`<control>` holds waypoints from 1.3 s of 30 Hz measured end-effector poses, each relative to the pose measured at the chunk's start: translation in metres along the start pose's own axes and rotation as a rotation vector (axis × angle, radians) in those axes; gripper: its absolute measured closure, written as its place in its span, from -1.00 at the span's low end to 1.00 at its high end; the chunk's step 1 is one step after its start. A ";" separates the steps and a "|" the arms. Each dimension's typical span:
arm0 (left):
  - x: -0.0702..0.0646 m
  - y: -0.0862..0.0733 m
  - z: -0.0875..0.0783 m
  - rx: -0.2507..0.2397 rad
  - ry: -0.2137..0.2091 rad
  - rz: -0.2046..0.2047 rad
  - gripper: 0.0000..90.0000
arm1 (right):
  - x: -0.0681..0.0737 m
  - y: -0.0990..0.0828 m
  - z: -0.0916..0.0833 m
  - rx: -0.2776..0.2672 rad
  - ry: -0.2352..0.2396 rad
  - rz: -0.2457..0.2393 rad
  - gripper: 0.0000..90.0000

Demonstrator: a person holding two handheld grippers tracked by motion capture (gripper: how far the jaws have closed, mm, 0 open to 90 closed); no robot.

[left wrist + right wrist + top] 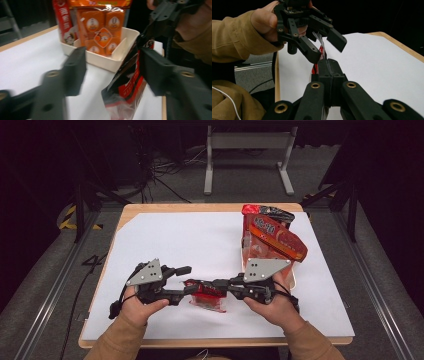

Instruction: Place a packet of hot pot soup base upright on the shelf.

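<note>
Two grippers on one item: your right gripper point(329, 75) has its fingers clamped tight on the edge of the red-and-black snack packet point(206, 294), holding it just over the white tabletop point(175, 240) near the front edge. Your left gripper point(186, 280) sits at the packet's other end with fingers partway apart. In the left gripper view the packet point(127, 82) stands between them, against the right finger point(155, 72) and clear of the left one, so no pinch there. Behind it, the cream tray point(110, 62) at the tabletop's far right holds orange snack packs point(102, 32).
</note>
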State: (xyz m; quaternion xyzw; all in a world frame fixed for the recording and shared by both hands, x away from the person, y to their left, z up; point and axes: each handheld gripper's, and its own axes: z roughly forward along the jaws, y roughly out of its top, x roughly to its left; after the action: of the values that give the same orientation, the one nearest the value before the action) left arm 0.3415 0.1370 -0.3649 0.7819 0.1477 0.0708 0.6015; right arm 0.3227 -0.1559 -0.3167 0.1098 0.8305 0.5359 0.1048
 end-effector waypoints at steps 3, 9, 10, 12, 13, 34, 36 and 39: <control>-0.002 0.001 0.003 -0.002 -0.026 0.013 0.38 | -0.001 -0.002 -0.002 -0.009 -0.002 0.009 1.00; -0.004 0.004 0.006 0.006 -0.064 0.017 0.76 | -0.004 -0.006 -0.005 -0.009 -0.038 0.023 1.00; -0.004 0.005 0.006 0.008 -0.073 0.017 0.82 | -0.005 -0.008 -0.007 -0.012 -0.052 0.030 1.00; -0.005 0.007 0.008 0.010 -0.097 0.016 0.87 | -0.005 -0.009 -0.008 -0.014 -0.057 0.035 0.99; -0.006 0.009 0.011 0.026 -0.109 0.016 0.94 | -0.005 -0.011 -0.011 -0.014 -0.064 0.041 0.99; -0.001 0.029 0.026 0.051 -0.165 0.044 0.99 | -0.008 -0.029 -0.053 -0.056 -0.199 0.104 0.32; 0.001 0.032 0.027 0.054 -0.170 0.044 0.99 | -0.008 -0.031 -0.058 -0.062 -0.194 0.126 0.21; 0.004 0.036 0.030 0.071 -0.170 0.035 0.99 | -0.009 -0.037 -0.071 -0.059 -0.235 0.147 0.13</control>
State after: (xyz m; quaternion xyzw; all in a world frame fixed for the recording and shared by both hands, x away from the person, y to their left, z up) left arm 0.3593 0.1022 -0.3385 0.8084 0.0852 0.0094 0.5824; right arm 0.3075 -0.2351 -0.3209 0.2291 0.7862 0.5498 0.1649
